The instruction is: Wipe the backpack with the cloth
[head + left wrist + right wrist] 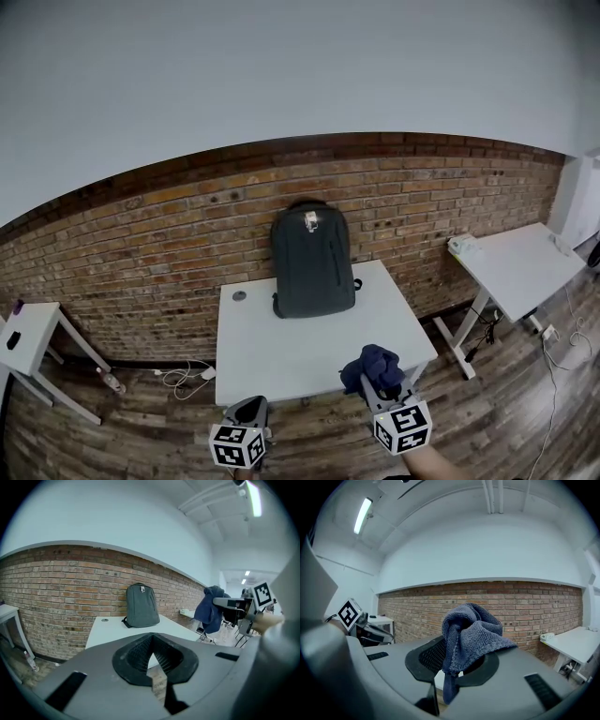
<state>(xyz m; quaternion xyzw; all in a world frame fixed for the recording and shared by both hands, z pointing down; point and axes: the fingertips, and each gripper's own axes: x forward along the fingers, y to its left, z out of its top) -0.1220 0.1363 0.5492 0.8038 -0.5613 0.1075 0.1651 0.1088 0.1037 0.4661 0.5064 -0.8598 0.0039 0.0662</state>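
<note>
Wiping not begun; cloth (373, 364) clamped in right gripper (382, 386), lower right; backpack (312, 258) upright at frame centre on table's (281, 352) far edge, well apart; left gripper (251, 409) closed, empty, lower left.

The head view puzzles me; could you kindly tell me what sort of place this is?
Probably an office or lab room: a plain white table and a side desk stand along a bare brick wall, cables trail over the wood floor, and a strip light runs overhead.
</note>
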